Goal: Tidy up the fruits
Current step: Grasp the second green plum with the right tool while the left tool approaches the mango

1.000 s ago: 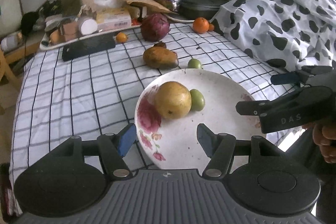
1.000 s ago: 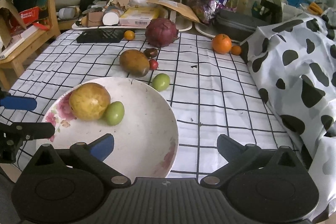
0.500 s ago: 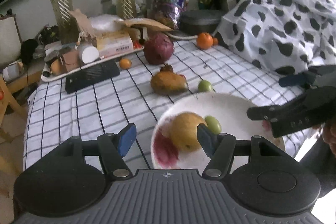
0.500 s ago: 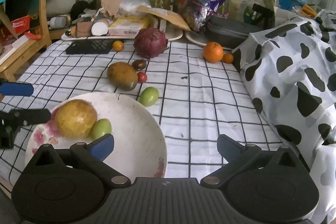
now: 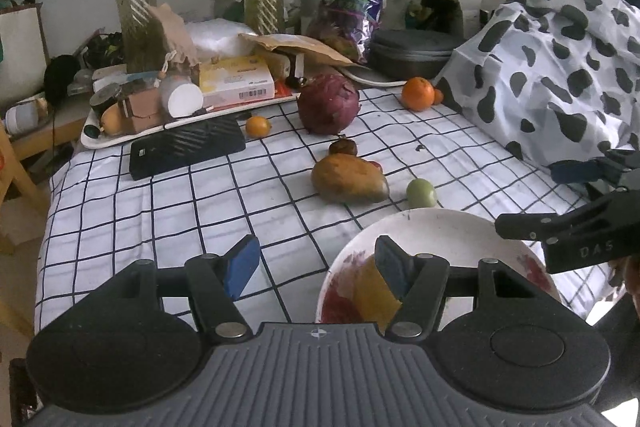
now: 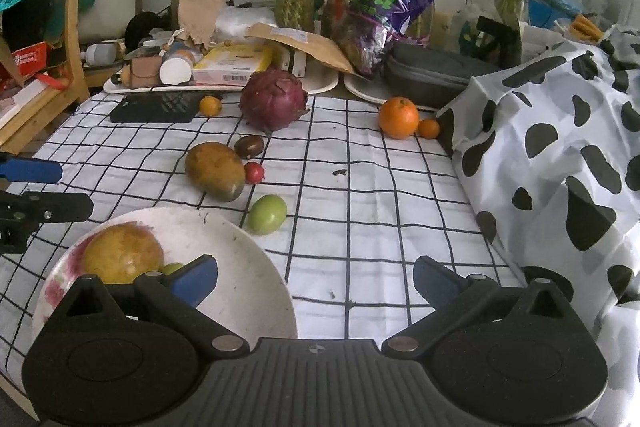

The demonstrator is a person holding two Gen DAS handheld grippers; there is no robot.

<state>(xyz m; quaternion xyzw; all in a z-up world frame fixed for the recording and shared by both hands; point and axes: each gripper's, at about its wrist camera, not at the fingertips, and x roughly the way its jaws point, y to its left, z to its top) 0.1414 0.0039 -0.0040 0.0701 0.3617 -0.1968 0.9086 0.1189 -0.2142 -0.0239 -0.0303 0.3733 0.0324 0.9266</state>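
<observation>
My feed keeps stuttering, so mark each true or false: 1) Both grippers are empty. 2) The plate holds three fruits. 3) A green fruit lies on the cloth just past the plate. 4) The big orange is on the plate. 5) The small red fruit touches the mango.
1) True: the left gripper and right gripper stand open, holding nothing.
2) False: the plate holds two, a yellow fruit and a small green one.
3) True: green fruit.
4) False: the orange sits on the cloth by the spotted cover.
5) True: red fruit, mango.
</observation>
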